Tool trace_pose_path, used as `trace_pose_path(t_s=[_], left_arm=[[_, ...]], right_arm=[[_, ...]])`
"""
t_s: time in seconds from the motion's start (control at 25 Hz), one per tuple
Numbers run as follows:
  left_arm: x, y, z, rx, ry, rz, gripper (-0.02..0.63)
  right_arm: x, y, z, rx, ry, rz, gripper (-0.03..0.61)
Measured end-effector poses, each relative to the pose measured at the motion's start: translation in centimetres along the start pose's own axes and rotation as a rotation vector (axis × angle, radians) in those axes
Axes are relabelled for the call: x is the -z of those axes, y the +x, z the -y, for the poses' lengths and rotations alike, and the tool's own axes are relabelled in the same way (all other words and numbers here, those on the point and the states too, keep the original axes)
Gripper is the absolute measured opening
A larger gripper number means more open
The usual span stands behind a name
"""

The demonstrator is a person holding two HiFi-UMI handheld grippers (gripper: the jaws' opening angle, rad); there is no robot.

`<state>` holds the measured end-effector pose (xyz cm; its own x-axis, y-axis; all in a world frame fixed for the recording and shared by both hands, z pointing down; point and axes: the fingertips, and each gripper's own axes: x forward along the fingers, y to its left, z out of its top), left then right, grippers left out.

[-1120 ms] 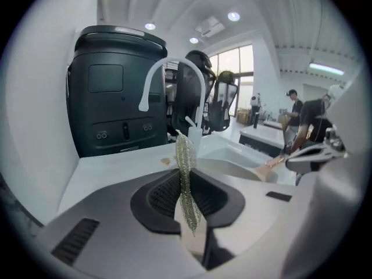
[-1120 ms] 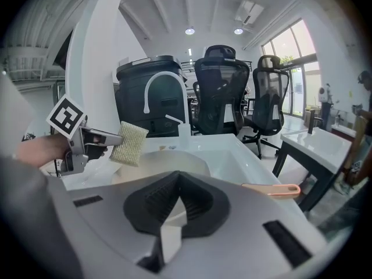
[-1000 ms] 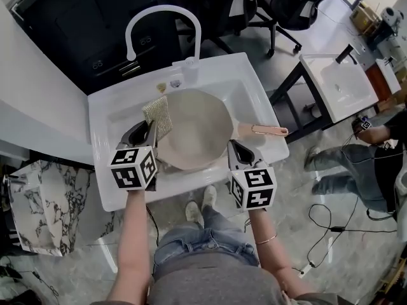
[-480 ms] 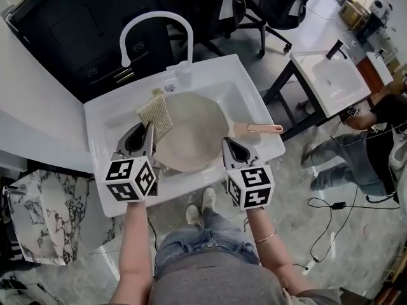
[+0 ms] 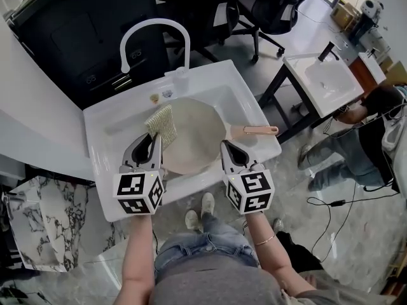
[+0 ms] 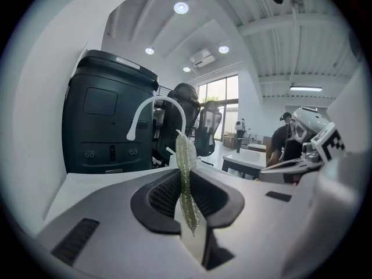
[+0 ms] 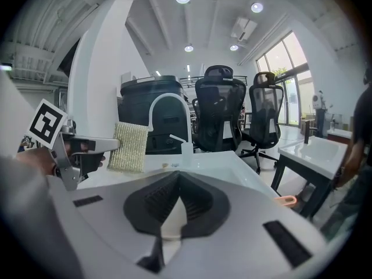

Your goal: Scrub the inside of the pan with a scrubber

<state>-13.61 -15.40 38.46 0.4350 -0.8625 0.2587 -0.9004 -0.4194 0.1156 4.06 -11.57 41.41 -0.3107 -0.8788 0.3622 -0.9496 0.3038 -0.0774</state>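
- Pan [image 5: 194, 135] lies in the sink [image 5: 98, 138], its handle [image 5: 257, 130] pointing right over the sink's edge.
- Left gripper [image 5: 154, 140] is clamped on the scrubber [image 5: 163, 124]. In the left gripper view the pad stands edge-on between the jaws and sticks out past the tips.
- The scrubber is over the pan's left rim. I cannot tell whether it touches.
- Right gripper [image 5: 226, 146] has its jaws together with nothing in them. It is near the pan's front right, just short of the handle.
- Step in hand, as I judge it: getting the pad down onto the pan's inside. Scrubbing looks barely begun.
- To do it well: roll the left gripper so the pad's flat face meets the pan, not its edge.
- The pad is limp and held at one end, so press lightly and work in short circles across floor and wall.
- The pan sits loose and may skate, so the right gripper could pin the handle.
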Motion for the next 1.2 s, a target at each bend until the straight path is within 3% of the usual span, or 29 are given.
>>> trace_pose_path(t_s=[0.48, 1.2], left_arm=[[0.8, -2.8, 1.0, 0.003, 0.085, 0.011, 0.060], [1.0, -5.7, 0.7, 0.023, 0.089, 0.039, 0.060]], right_arm=[[-1.0, -2.3, -1.9, 0.008, -0.018, 0.082, 0.009], [-2.9, -4.8, -4.6, 0.011, -0.059, 0.187, 0.008]])
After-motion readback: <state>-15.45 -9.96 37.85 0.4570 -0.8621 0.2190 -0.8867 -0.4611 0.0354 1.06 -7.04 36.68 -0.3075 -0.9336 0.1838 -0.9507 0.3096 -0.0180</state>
